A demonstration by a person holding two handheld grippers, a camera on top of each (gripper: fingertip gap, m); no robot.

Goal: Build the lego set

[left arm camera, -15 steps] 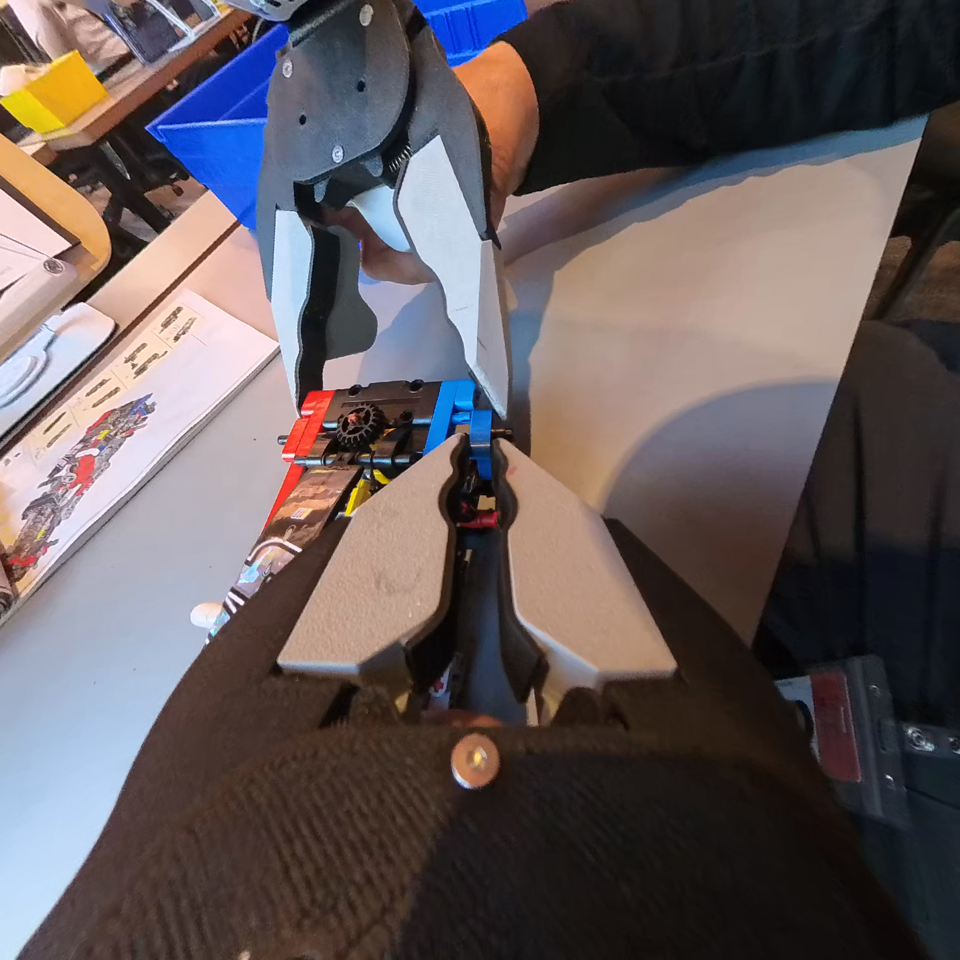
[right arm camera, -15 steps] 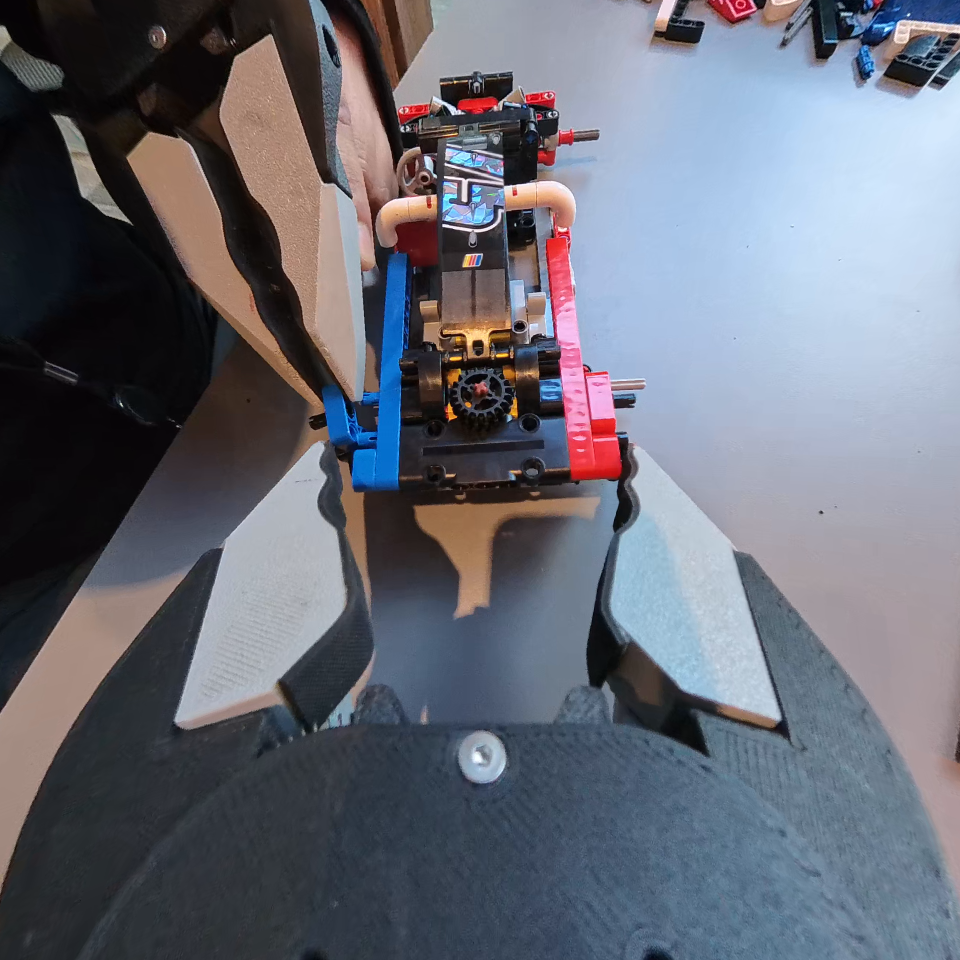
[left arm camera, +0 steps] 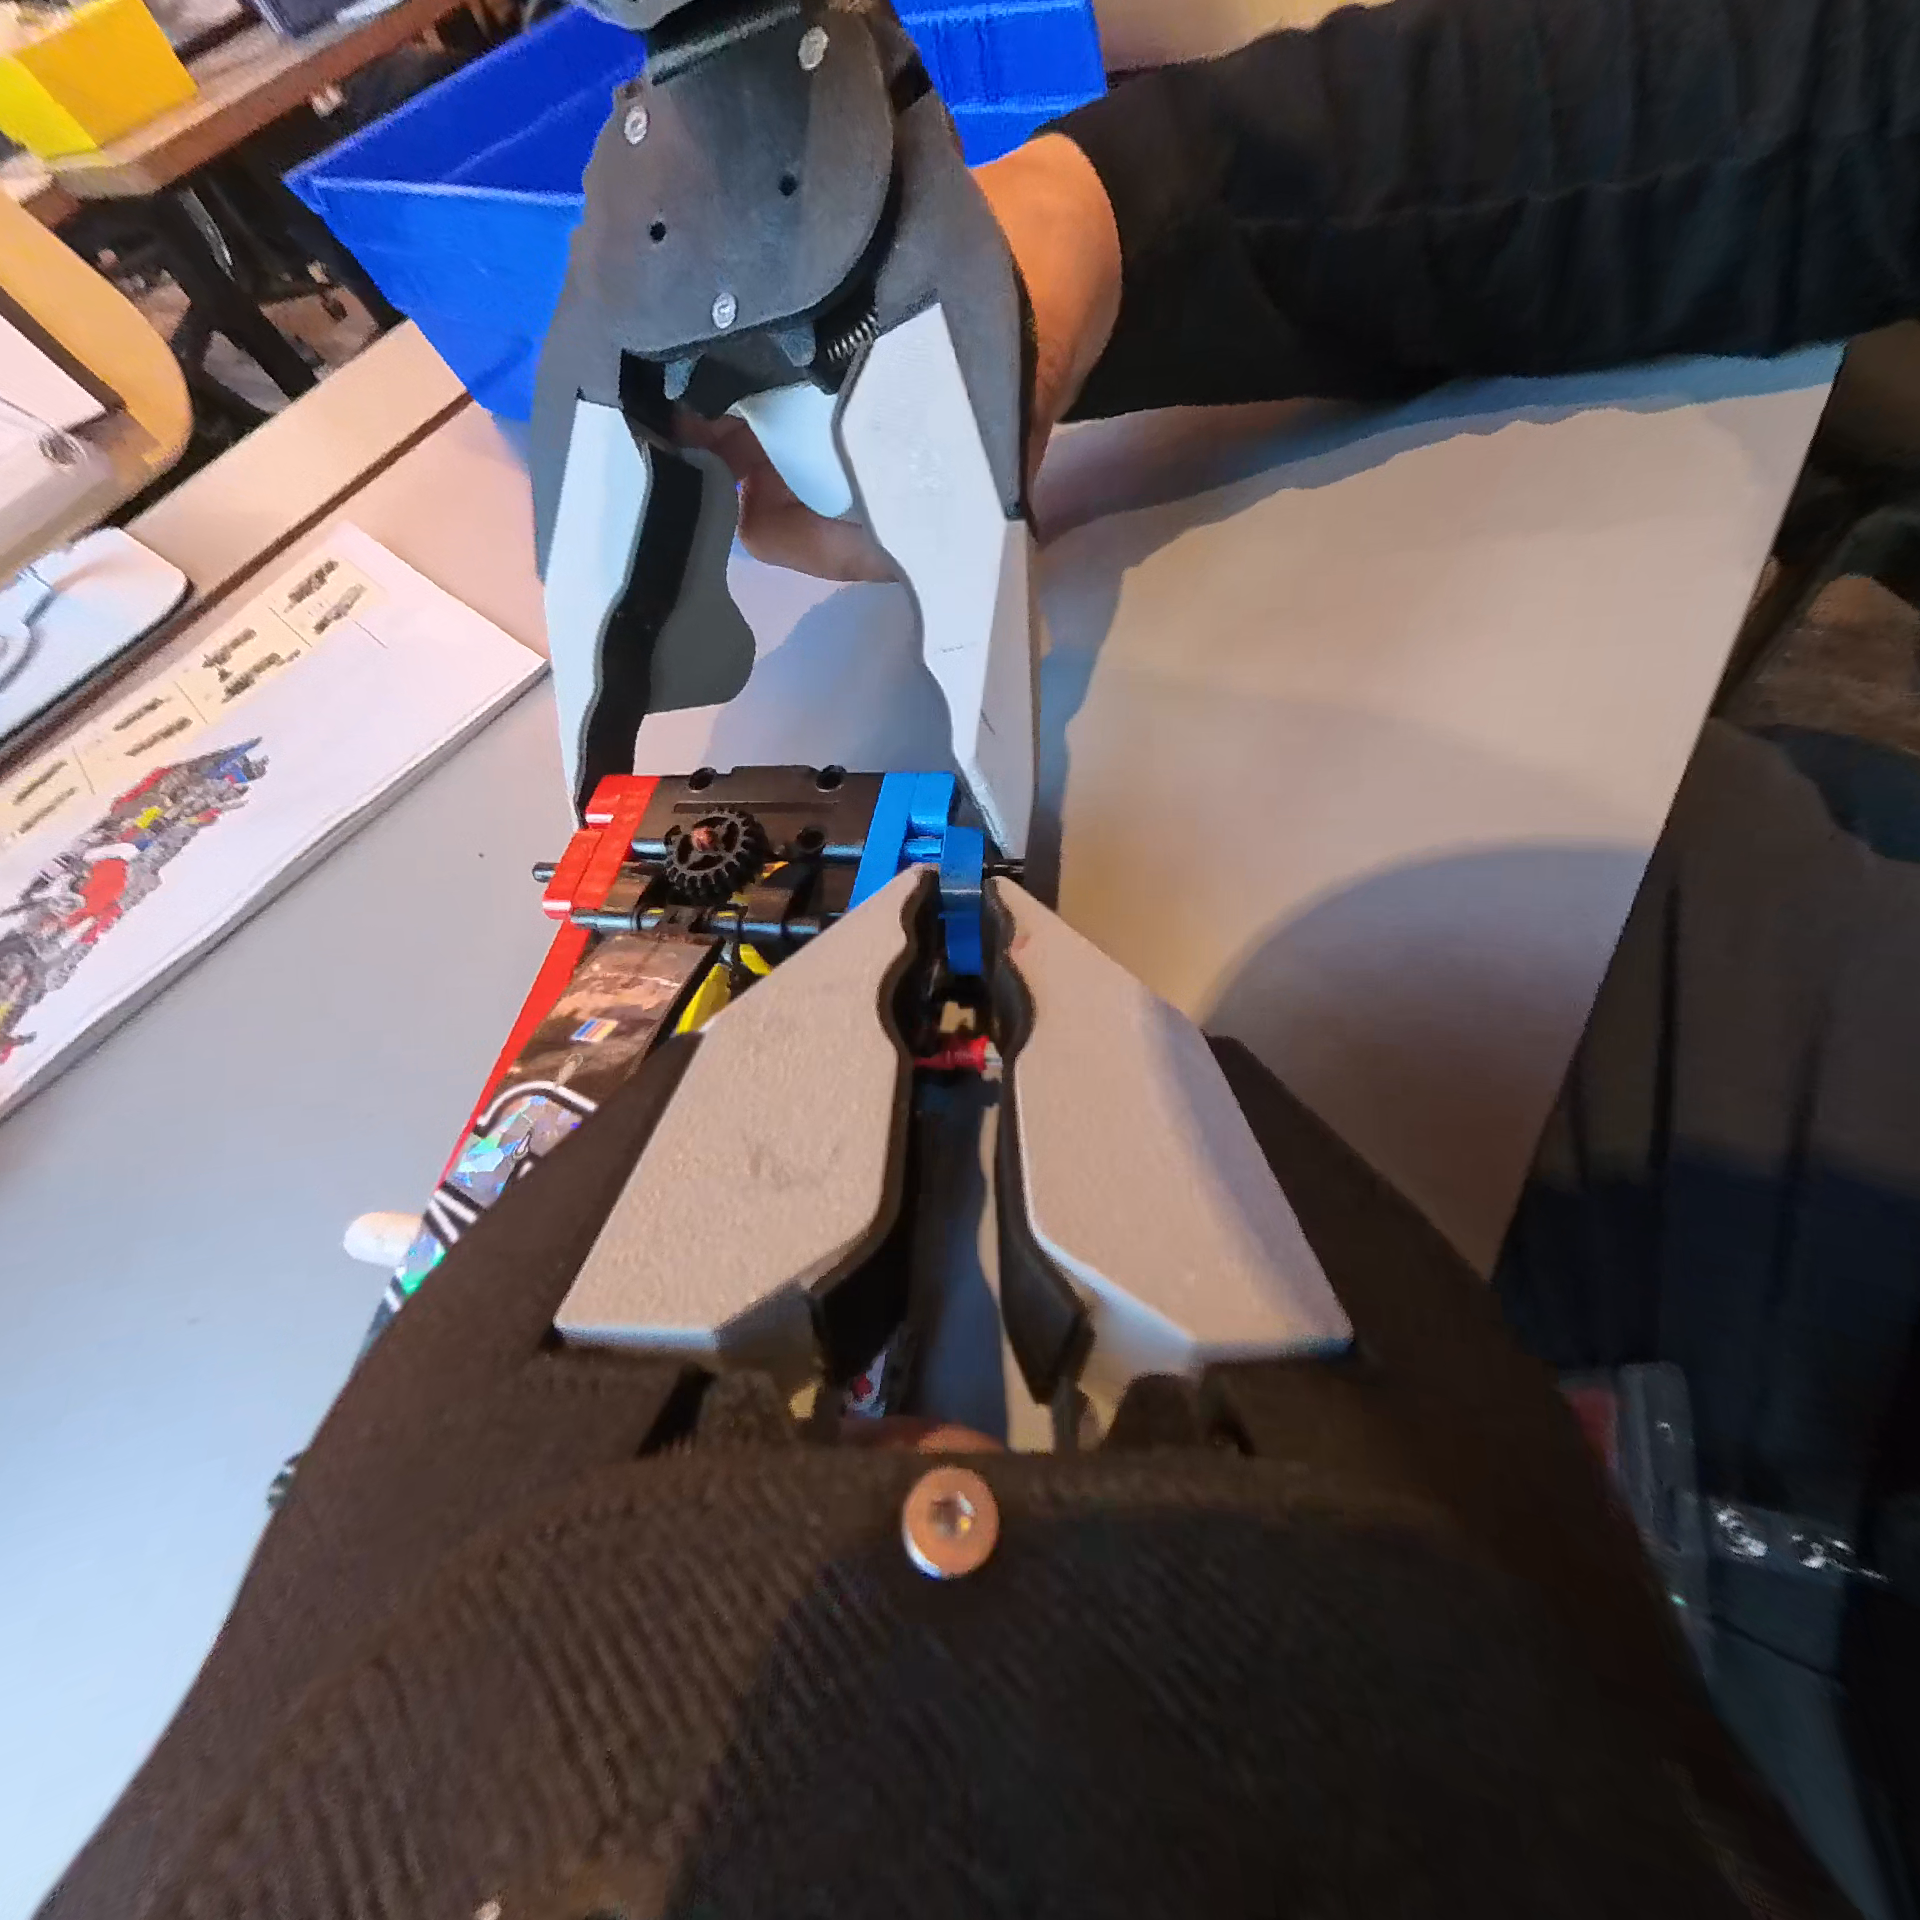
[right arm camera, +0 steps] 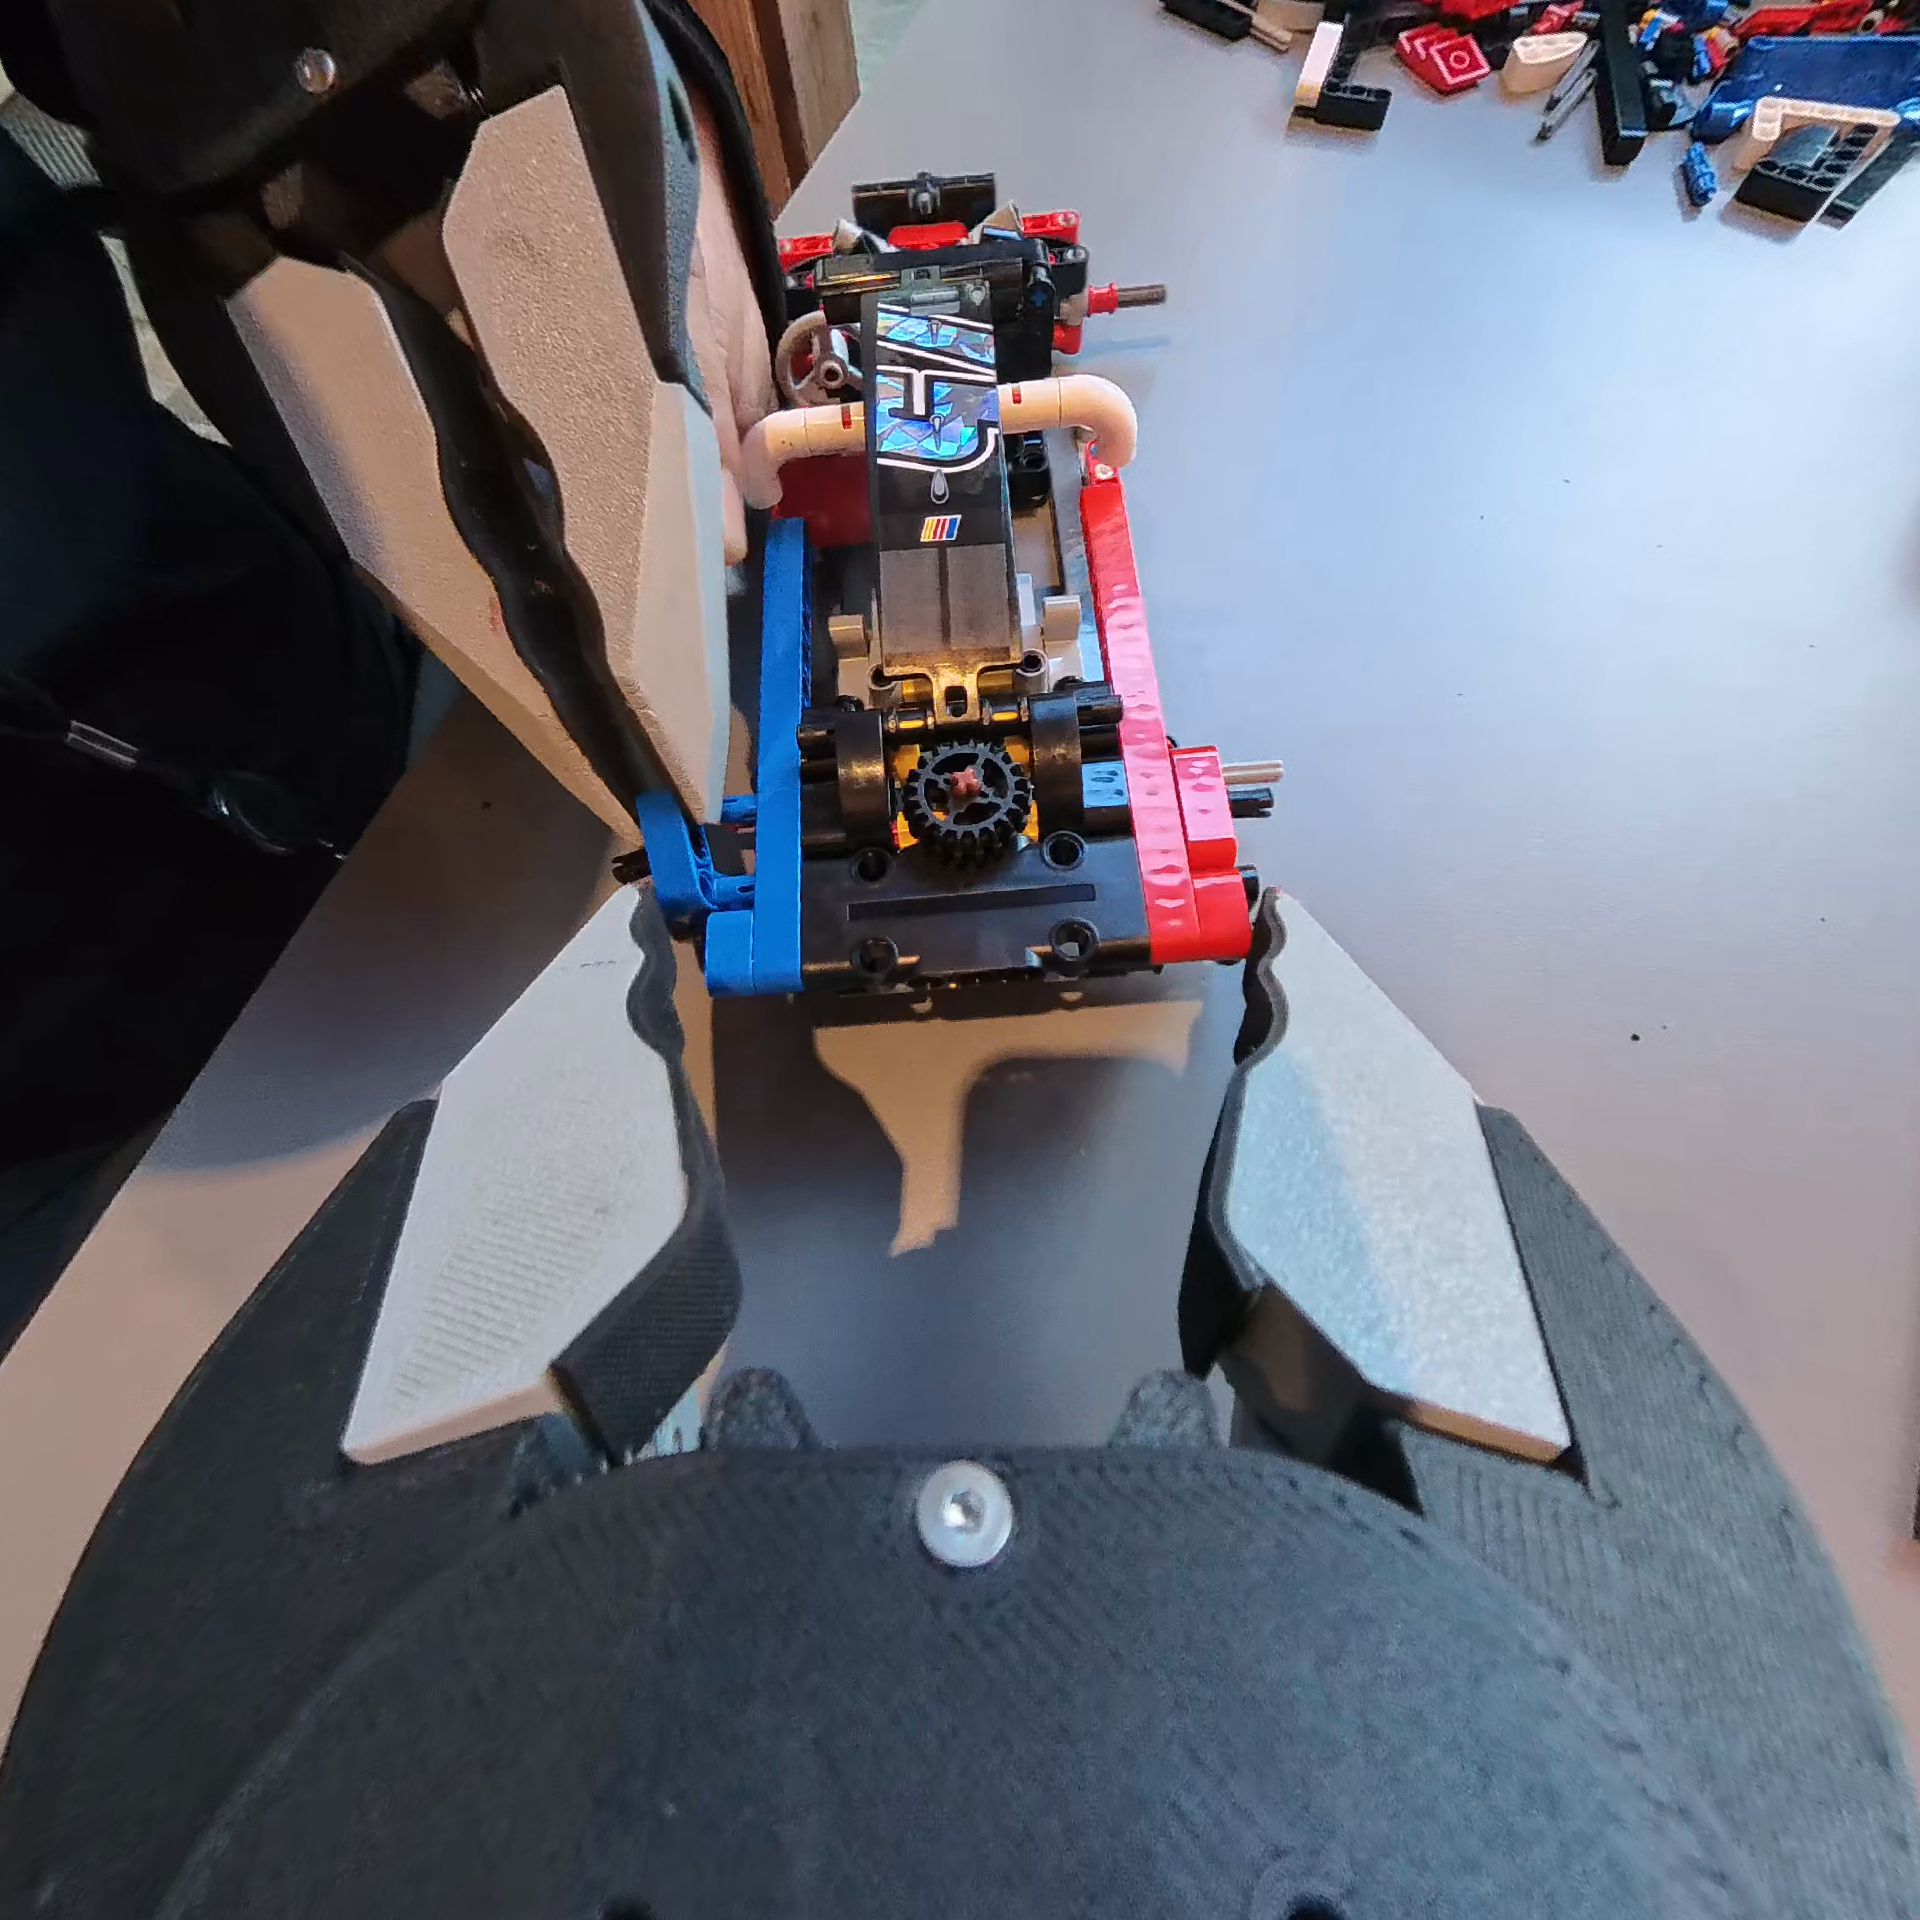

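At frame centre, the left gripper (left arm camera: 961, 894) pinched a small blue piece (left arm camera: 961, 904) on the lego car (right arm camera: 966, 665). The right gripper (right arm camera: 951, 925) stood spread wide around the car's near end.

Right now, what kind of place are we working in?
Probably a workshop or lab with worktables. A grey table holds a half-built toy car and loose bricks; an instruction booklet lies open, with a blue bin behind.

bare table (right arm camera: 1507, 727) lies right of the lego chassis (right arm camera: 966, 904); loose parts (right arm camera: 1662, 94) crowd the far corner.
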